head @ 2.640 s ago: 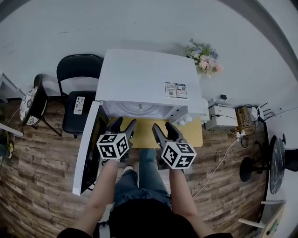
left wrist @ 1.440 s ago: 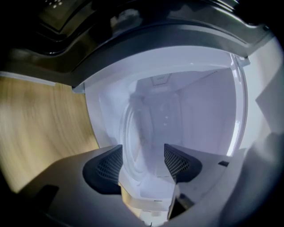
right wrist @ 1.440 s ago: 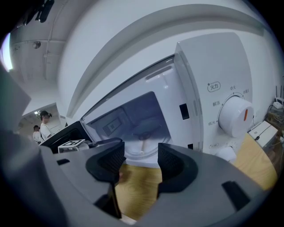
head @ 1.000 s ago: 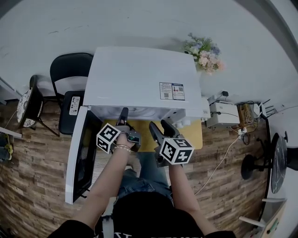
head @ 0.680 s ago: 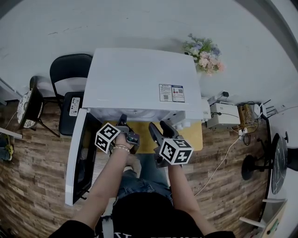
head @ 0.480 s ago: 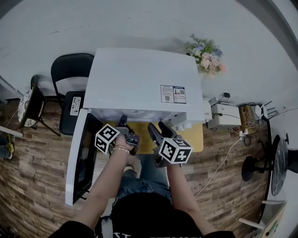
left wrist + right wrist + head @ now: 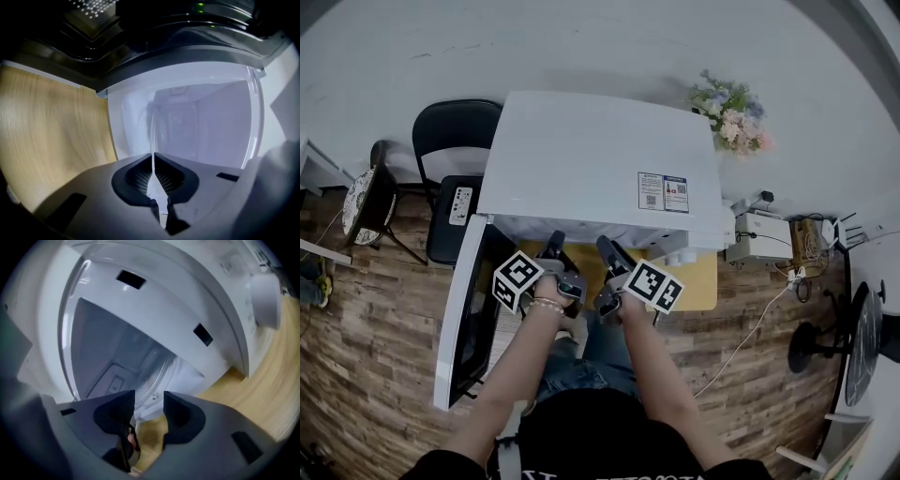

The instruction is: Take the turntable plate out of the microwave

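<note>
Glass turntable plate [image 7: 152, 136] clamped in left gripper [image 7: 153, 159] (right gripper [image 7: 149, 401] closing, jaws apart, empty).

Smooth white microwave [image 7: 600, 150], its casing faintly glossy. At the microwave's opening, a clear, shiny glass turntable plate [image 7: 153, 140]. Under the microwave, a pale matt wood-grain worktop [image 7: 698, 286]. Around the microwave, a dark wood-plank floor [image 7: 375, 319].
</note>
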Motion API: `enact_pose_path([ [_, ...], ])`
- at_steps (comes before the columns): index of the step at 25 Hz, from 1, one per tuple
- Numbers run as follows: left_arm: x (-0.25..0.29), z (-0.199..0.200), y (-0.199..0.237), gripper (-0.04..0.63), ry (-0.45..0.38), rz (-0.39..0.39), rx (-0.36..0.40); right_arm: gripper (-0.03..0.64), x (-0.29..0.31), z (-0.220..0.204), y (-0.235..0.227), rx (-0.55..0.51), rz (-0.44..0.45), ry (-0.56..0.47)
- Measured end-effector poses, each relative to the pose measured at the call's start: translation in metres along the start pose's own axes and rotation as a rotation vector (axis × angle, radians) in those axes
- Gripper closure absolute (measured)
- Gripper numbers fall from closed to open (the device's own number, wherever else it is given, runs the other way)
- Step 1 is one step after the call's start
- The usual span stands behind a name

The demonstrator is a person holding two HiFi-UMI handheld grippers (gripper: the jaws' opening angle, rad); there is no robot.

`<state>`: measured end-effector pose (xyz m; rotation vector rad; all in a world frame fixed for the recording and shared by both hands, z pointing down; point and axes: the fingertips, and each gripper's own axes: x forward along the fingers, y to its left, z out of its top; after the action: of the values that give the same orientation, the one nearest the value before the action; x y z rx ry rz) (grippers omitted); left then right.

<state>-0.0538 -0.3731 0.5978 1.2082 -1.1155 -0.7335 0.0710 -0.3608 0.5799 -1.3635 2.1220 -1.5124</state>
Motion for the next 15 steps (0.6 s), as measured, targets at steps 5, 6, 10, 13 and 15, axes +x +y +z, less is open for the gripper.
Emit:
enact_pose_path([
  [5,-0.003,0.0,-0.002,0.572,0.012,0.005,-0.008,0.428,0.014,0.004,-0.006,0.232,0.053,-0.056],
  [6,-0.004,0.0,-0.003,0.572,0.014,0.004,-0.009,0.43,0.016,0.005,-0.007,0.26,0.062,-0.066],
  [10,-0.006,0.002,-0.005,0.572,0.018,0.0,-0.002,0.466,0.025,0.008,-0.011,0.334,0.085,-0.104],
  [13,-0.007,0.003,-0.003,0.572,0.025,0.005,0.0,0.497,0.031,0.011,-0.01,0.363,0.102,-0.117],
  [15,-0.007,0.002,-0.003,0.572,0.029,0.005,-0.001,0.503,0.036,0.012,-0.008,0.38,0.111,-0.115],
])
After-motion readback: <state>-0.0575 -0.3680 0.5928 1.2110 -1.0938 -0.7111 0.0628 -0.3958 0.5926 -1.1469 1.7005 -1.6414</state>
